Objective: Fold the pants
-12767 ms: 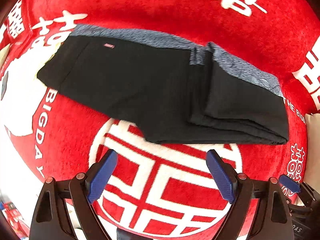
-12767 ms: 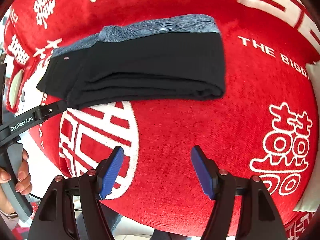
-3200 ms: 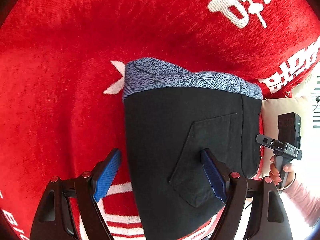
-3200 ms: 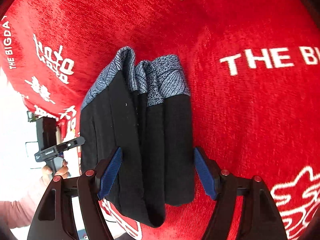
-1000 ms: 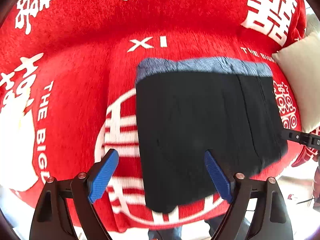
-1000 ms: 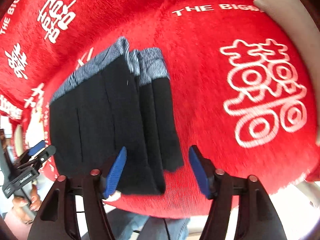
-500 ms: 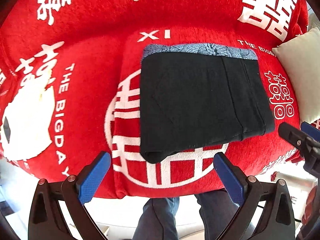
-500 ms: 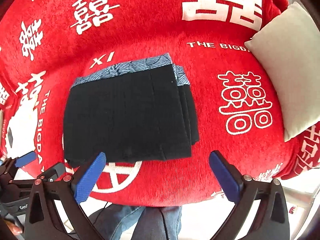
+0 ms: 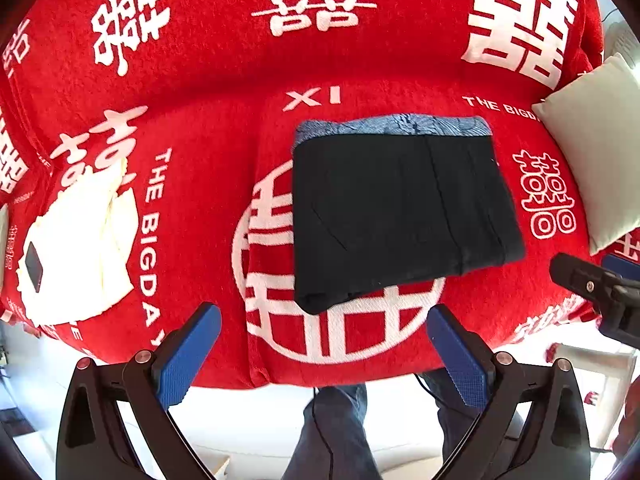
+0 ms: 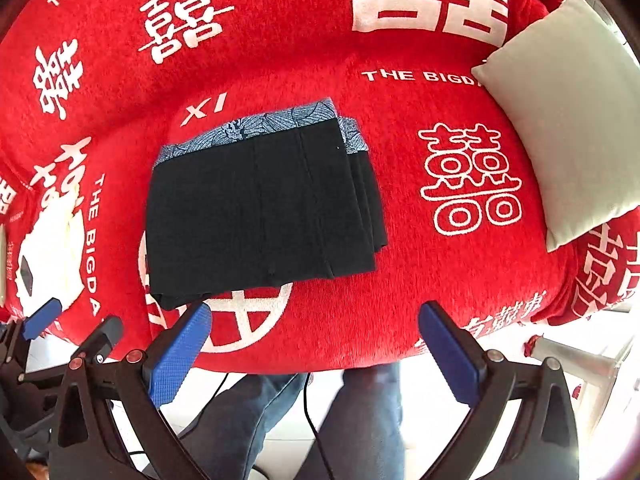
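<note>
The black pants (image 9: 396,208) with a blue-grey patterned waistband lie folded into a compact rectangle on the red blanket (image 9: 224,128); they also show in the right wrist view (image 10: 260,208). My left gripper (image 9: 324,352) is open and empty, held back over the front edge, apart from the pants. My right gripper (image 10: 316,352) is open and empty, also back at the front edge. The right gripper's tip shows at the right of the left wrist view (image 9: 592,284); the left gripper shows at the lower left of the right wrist view (image 10: 60,332).
A beige cushion (image 10: 568,112) rests at the right end of the red blanket (image 10: 440,280). A white cloth with a small dark object (image 9: 76,240) lies at the left. The person's legs in jeans (image 9: 332,432) stand below the front edge.
Both grippers have drawn back and up from the pants, which lie folded and released. The view has widened a little more than half a second ago.
</note>
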`<state>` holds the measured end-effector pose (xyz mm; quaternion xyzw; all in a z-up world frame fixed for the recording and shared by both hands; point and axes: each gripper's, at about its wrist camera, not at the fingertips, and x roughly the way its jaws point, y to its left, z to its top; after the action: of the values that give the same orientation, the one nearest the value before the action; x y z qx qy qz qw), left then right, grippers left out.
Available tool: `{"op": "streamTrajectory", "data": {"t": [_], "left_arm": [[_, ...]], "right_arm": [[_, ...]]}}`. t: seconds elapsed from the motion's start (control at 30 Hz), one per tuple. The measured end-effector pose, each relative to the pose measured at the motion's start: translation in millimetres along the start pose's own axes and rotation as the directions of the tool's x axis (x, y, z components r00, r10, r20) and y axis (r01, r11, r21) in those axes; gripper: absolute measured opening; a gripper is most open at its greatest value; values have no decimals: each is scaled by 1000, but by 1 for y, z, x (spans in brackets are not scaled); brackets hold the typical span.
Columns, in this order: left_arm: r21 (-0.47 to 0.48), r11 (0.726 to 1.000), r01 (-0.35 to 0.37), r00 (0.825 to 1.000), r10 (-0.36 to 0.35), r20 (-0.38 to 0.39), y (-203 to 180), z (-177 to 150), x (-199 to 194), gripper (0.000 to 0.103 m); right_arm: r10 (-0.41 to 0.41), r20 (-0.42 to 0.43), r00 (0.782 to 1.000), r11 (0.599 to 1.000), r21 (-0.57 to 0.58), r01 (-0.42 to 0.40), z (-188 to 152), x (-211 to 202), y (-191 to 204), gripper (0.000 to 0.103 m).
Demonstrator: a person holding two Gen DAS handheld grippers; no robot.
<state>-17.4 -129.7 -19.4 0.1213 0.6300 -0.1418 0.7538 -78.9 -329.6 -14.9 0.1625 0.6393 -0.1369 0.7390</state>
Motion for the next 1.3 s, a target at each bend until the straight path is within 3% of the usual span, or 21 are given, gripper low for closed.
{"op": "streamTrajectory", "data": {"t": [0.33,0.53,1.3], "left_arm": [[-45,999,-27,999,24,-48,-20,-8,-14,103],[-58,998,-39,998,36,-60,-26,-10,-21,103],[-42,997,-60,997,58,-46,-30,-14,-28,103]], "right_arm": [[-10,6,1000,986,-166,11,1,-21,7,103],[4,-20,1000,985,-172,-7,0,-18,5,103],[1,9,1000,983,-182,1,0,-26,2,103]]}}
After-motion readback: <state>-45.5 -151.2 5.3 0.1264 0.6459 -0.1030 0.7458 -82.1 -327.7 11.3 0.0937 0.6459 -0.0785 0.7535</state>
